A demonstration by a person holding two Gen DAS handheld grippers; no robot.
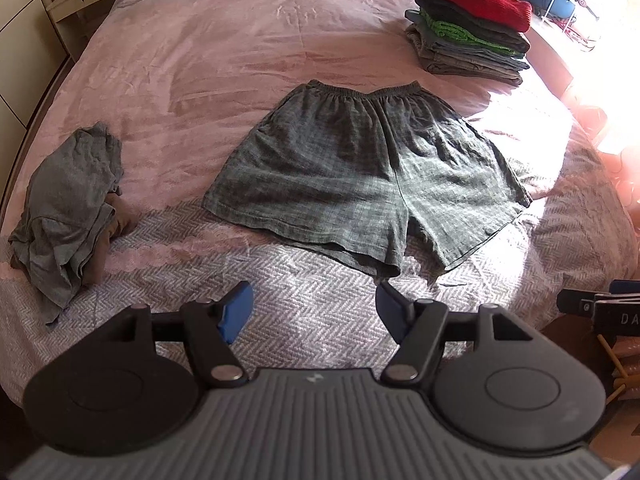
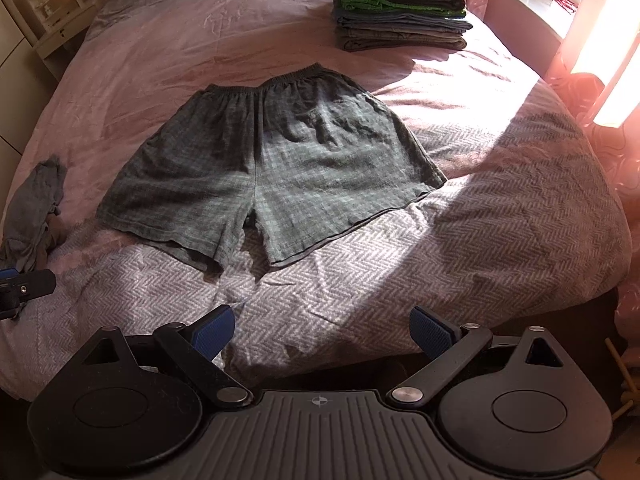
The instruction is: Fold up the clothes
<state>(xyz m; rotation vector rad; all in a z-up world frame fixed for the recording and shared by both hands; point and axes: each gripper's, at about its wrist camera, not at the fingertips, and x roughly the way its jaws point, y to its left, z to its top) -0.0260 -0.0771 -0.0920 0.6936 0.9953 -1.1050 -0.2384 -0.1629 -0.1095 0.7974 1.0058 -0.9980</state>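
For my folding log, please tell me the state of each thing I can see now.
Checked shorts: spread flat, unfolded.
Grey garment: crumpled, unfolded.
Clothes stack: folded, piled neatly.
Left tongs: open, empty.
Right tongs: open, empty.

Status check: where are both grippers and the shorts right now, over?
Left gripper and right gripper open, empty, hovering short of the hems. Plaid shorts flat on bed, unfolded. Nothing blocking; crumpled grey garment lies off left.
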